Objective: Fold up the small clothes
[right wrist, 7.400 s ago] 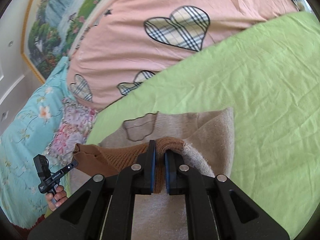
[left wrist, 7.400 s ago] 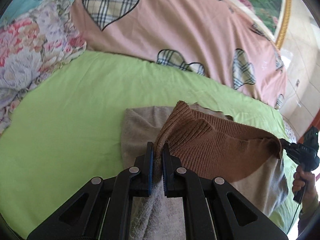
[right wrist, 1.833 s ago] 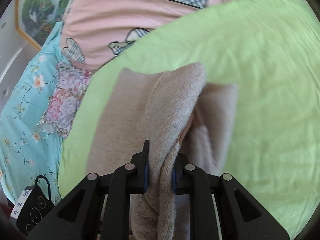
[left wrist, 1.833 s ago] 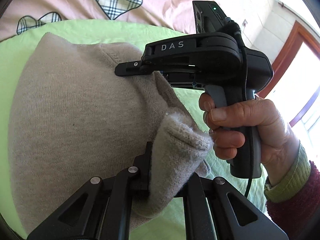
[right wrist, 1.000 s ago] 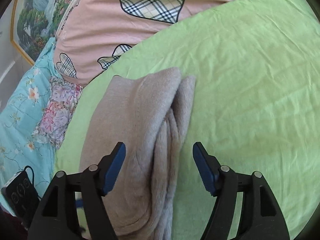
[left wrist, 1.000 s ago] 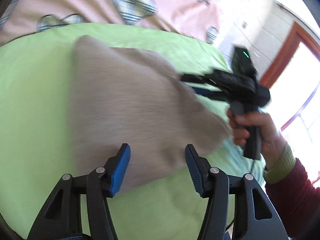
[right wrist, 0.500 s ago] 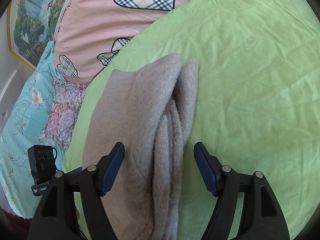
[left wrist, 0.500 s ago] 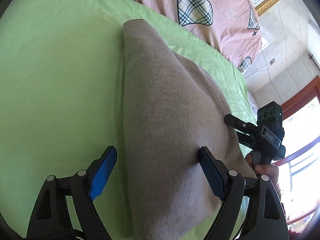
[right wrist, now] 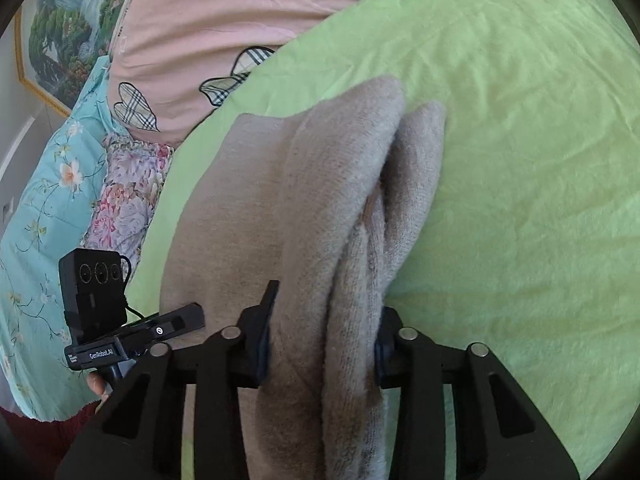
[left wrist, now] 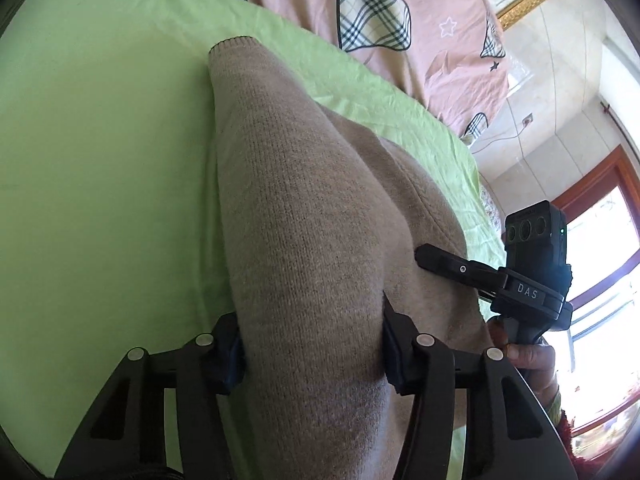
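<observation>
On my left wrist view the left gripper [left wrist: 312, 354] stands wide open, and the folded beige sweater [left wrist: 296, 216] fills the gap between its two fingers; the blue pads touch the sides of the bundle, but I cannot tell if they press it or only sit against it. The sweater runs from the bottom centre of the frame up to the upper middle, where its ribbed edge ends on the green sheet [left wrist: 100, 140]. At the right of this frame I see the right gripper [left wrist: 456, 268] from the side, its fingers lying against the right edge of the sweater, and a hand [left wrist: 528, 364] holds its handle. On my right wrist view the right gripper [right wrist: 324, 344] is also wide open, and the thick folded layers of the sweater [right wrist: 320, 208] pass between its fingers, touching both pads. Here the sweater goes from the bottom centre to the middle of the frame, lying on the sheet [right wrist: 520, 160]. At the lower left of this frame is the left gripper [right wrist: 176, 322], its finger on the left edge of the sweater. A pink quilt [right wrist: 208, 20] with checked hearts lies at the top, and a floral blanket [right wrist: 44, 200] at the left.
</observation>
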{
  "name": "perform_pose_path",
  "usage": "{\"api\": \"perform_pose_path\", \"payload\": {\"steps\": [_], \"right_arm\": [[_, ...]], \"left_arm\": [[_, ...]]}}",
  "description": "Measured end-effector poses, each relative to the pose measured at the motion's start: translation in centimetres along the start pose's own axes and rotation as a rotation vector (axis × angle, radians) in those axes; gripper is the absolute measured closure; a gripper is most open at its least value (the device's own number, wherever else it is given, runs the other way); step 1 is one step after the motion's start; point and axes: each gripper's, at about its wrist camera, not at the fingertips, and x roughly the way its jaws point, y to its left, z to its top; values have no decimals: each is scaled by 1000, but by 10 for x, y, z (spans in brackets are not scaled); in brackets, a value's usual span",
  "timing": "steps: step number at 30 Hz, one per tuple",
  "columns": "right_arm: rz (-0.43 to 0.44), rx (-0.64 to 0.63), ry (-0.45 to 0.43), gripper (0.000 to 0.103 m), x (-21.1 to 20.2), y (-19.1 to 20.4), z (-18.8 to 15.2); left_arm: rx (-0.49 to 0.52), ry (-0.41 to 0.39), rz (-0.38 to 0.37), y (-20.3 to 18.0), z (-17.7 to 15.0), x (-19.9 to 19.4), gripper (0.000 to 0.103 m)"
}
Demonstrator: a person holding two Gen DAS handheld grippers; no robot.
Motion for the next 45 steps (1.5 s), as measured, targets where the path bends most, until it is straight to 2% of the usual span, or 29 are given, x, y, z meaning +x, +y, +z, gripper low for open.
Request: {"api": "perform_pose_path", "payload": {"steps": [6,11,15,18,21,24,26,30,33,35,37,39,42,45], "right_arm": [[95,-70,-14,67,2,51,-14],[170,-97,20,67,37,89,-25],[199,-90,55,67,65,104,-35],[170,-74,75,63,77,100,-42],[165,-31,86,55,78,90,-45],[126,-24,80,51,65,90,-46],[71,-42,49,50,51,96,-43],[-8,-92,-67,50,21,113,-32],[-32,-124,-36,55,31,129,-22],[-51,-85,5,55,48,127,-17],[-39,-42,38,70,67,120,-13],[-7,-50,-8,85,59,123,-13],[18,-93,-77,87,40,131,-16],[-63,-95,-29,87,55,116,-21]], "left_arm": [[4,-64,32,21,-11,-69,50],[-36,-89,83,58,-21,-114,49],[-73,-76,94,87,-33,-125,48],[-104,-52,81,109,-46,-117,42],[-122,-69,55,112,-52,-120,37],[-111,-83,62,111,-54,-130,36],[-109,-90,65,113,-52,-136,35],[-128,-128,84,117,-43,-148,35],[-147,-144,110,120,-35,-151,35],[-157,-144,120,121,-30,-150,35],[-168,-135,138,121,-25,-147,35],[-161,-128,172,121,-19,-146,35],[-153,-113,213,123,-8,-138,33],[-168,-97,243,133,6,-124,33]]}}
